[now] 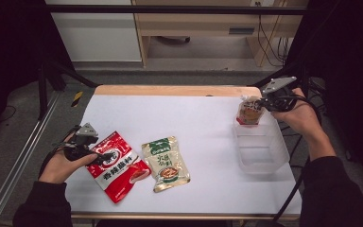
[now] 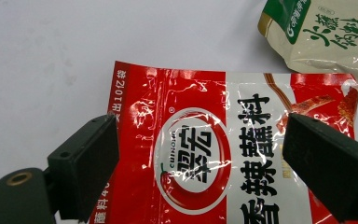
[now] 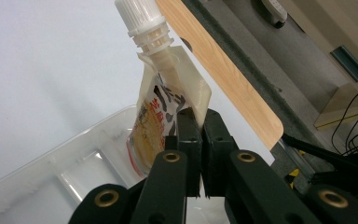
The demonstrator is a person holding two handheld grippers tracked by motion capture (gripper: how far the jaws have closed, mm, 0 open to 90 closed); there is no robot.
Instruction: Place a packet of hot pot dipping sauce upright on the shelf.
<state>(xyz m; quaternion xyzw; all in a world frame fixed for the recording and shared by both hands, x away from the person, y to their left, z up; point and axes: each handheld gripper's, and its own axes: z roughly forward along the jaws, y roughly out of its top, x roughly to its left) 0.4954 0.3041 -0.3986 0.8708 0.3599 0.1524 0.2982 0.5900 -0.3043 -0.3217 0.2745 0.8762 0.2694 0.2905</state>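
Hovering low at the near left of the white surface [image 1: 203, 113], the left gripper [image 1: 105, 156] has its fingers [image 2: 86, 161] spread wide over the red sauce packet [image 1: 117, 165], one on each side of the logo, and neither pad presses on it. That red packet lies flat on the surface, and just beside it sits the cream and green packet [image 1: 165, 163], also flat, their near edges almost touching. Further right, a clear plastic tub [image 1: 261, 149] stands on the surface near its right edge. Out at the far right, the right gripper [image 1: 263, 103] has its fingers [image 3: 189, 140] clamped tight on the side seam of a spouted pouch [image 1: 249, 111], holding it upright with its white cap [image 3: 140, 16] pointing up. The pouch hangs over the far end of the tub, its bottom edge down at the rim. Whether it touches the tub is hard to call.
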